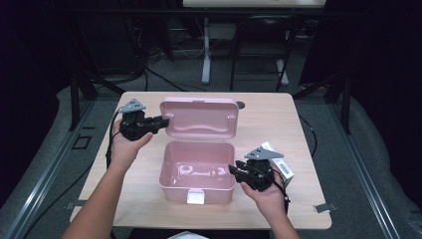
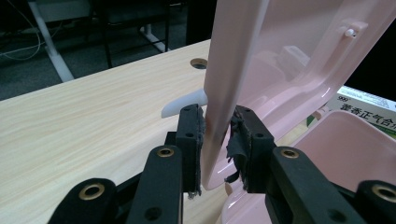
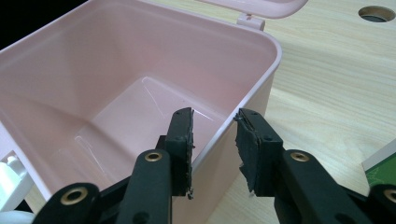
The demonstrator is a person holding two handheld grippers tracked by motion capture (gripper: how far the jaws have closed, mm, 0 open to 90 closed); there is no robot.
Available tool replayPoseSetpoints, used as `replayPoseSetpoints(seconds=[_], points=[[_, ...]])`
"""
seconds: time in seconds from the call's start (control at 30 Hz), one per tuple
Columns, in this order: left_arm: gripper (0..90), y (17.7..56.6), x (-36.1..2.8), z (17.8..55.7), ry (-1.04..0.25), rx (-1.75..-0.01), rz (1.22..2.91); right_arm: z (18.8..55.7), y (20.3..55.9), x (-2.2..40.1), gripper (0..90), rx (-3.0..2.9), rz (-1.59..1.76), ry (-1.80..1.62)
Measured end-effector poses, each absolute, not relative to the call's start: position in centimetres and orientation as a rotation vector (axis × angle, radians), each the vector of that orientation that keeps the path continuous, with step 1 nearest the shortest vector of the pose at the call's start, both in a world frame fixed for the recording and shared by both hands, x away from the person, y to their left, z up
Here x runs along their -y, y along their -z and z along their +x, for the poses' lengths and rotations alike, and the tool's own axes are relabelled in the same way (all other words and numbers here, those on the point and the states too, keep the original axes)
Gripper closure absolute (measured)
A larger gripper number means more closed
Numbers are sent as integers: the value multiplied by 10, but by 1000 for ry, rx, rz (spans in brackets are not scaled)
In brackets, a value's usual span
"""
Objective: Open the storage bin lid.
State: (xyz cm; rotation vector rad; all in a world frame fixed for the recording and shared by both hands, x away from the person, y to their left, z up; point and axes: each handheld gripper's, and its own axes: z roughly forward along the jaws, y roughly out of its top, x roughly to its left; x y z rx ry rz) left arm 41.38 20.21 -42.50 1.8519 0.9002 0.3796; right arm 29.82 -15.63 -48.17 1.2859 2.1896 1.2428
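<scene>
pink plastic box, mid-table, lid raised upright behind it. left gripper: jaws closed partway onto lid's left edge, pads pressing both faces. right gripper: jaws apart, straddling box's right wall without clamping it. white-and-green carton lying just right of that gripper. wooden table.

Wood table w/ open pink box & small carton on it.

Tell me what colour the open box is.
Pale pink box, clearest in the high view.
</scene>
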Motion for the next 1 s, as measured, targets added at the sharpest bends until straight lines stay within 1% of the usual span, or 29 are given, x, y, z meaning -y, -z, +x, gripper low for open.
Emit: replayPoseSetpoints(seconds=[0.07, 0.23, 0.63, 1.0], points=[[729, 426, -202, 415, -356, -897, 1857, 298, 482, 156, 666, -2188, 1286, -1245], [733, 429, -199, 418, -373, -903, 1863, 299, 482, 157, 666, -2190, 1288, -1251], [807, 436, -197, 427, -386, -949, 1849, 298, 482, 157, 667, -2189, 1284, -1247], [813, 439, -197, 432, -356, -971, 1838, 298, 482, 157, 667, -2191, 1282, -1250]])
